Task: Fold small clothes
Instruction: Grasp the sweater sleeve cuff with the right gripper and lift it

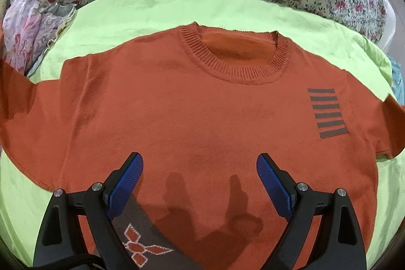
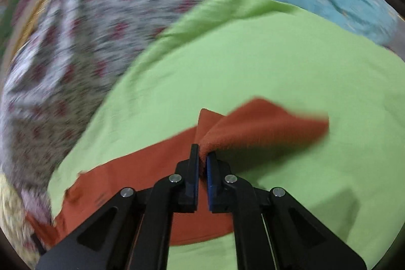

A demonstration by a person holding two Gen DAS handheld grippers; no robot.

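On the green sheet [image 1: 157, 9] — our knit orange sweater [image 1: 192, 108], ribbed collar.
Left gripper [image 1: 200, 170] spread; right gripper [image 2: 203, 156] pinching a sleeve [image 2: 263, 125].

Left wrist view looks down, close, over the sweater [image 1: 202, 118] toward its collar; right wrist view sits lower at a sleeve; both share the sweater and green sheet [image 2: 253, 67]

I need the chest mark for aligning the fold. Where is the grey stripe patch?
In the left wrist view, the grey stripe patch sits on the orange sweater, right of the collar.
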